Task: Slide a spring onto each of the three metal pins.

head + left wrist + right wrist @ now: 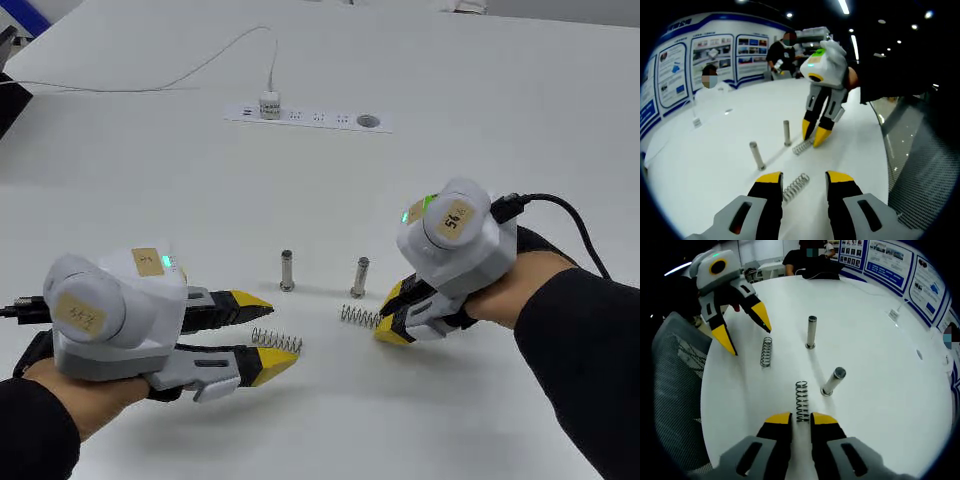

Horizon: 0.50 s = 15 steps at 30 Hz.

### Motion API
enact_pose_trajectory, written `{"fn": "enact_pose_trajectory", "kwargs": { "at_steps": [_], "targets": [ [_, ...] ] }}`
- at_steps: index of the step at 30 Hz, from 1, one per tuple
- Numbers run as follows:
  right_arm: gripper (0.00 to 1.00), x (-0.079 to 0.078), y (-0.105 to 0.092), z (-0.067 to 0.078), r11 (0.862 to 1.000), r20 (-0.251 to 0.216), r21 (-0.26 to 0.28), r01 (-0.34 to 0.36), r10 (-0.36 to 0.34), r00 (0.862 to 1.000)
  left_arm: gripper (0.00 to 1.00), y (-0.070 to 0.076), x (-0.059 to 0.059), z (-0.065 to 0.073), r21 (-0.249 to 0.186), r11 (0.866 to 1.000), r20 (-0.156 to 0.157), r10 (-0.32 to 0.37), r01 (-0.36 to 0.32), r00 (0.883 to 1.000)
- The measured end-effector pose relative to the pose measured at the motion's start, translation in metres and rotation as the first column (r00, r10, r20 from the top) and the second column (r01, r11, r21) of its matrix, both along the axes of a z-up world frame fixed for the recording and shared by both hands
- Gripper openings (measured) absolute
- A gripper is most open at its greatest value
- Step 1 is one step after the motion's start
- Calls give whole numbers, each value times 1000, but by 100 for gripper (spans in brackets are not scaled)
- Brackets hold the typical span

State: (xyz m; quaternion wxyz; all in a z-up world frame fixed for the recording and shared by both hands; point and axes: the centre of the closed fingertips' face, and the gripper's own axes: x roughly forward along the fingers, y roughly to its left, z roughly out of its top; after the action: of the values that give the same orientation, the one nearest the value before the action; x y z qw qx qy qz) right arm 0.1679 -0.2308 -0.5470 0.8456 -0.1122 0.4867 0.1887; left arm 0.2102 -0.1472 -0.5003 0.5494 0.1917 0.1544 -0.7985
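Head view: your L gripper (283, 327) jaws apart, straddling left spring (277, 340), set to pinch; two pins (287, 270) upright, bare. Left gripper view: that spring lies betw. tips. Right gripper view: R gripper (801, 416) jaws narrow round end of right spring (801, 397); can't tell if clamped.

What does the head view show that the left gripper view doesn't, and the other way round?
Head view, not the left gripper view: a power strip with a white cable plugged in at the table's far side, and the left hand holding its gripper. Left gripper view, not the head view: wall posters, people in the background, and a grey mesh chair back. Both: the left gripper, the right gripper, two upright metal pins and two springs lying on the white table.
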Motion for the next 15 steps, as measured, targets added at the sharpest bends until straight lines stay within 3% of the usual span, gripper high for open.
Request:
{"fn": "enact_pose_trajectory", "kwargs": {
  "at_steps": [15],
  "targets": [
    [12, -2, 2, 1, 1000, -4, 4, -4, 4, 1000, 34, -4, -2, 0, -1, 1000, 6, -12, 12, 1000]
  ]
}}
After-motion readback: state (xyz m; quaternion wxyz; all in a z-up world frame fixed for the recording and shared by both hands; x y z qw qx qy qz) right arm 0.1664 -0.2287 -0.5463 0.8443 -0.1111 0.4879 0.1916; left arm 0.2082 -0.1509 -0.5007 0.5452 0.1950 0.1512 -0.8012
